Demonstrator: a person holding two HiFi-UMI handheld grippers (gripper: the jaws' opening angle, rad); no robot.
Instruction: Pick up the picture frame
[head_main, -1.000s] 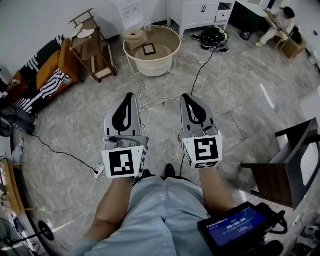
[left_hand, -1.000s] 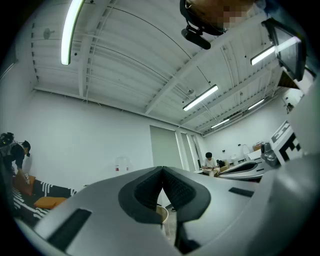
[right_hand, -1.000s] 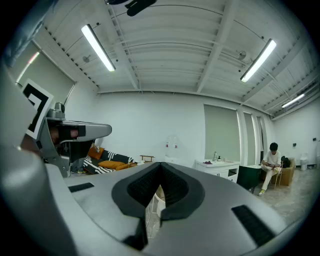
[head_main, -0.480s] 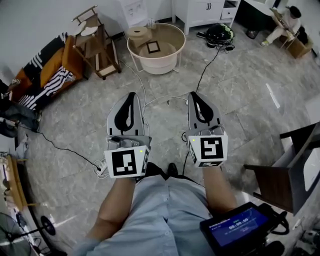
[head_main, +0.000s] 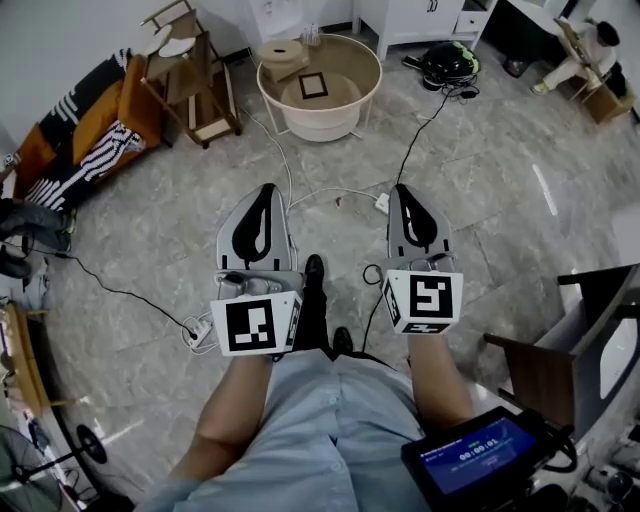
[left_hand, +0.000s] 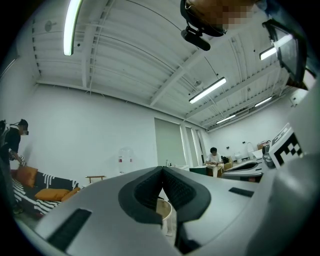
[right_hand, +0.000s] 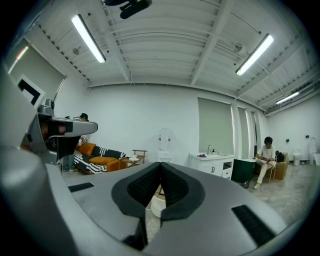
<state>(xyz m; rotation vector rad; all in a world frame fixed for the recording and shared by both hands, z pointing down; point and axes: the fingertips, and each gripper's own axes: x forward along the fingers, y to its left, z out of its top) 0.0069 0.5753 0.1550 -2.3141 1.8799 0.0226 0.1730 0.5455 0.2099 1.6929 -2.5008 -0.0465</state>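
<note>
A small dark picture frame (head_main: 313, 85) lies flat on a round beige table (head_main: 345, 52) at the top of the head view, well ahead of me. My left gripper (head_main: 264, 190) and right gripper (head_main: 406, 190) are held side by side over the grey tiled floor, both shut and empty, far short of the table. In the left gripper view the jaws (left_hand: 162, 170) meet at the tips, with the table's pale rim (left_hand: 166, 212) showing through the gap below. The right gripper (right_hand: 160, 164) is shut likewise, the table (right_hand: 156, 206) seen beyond it.
A wooden side stand (head_main: 185, 75) and a striped orange sofa (head_main: 75, 140) are at the left. White and black cables (head_main: 330, 195) run across the floor. A dark chair (head_main: 580, 350) stands at the right. A seated person (head_main: 585, 45) is at the far right. White cabinets (head_main: 420, 15) line the wall.
The view has advanced toward the round table, which now sits nearer the top centre. Both grippers stayed shut and have spread slightly apart. A foot has stepped forward between them.
</note>
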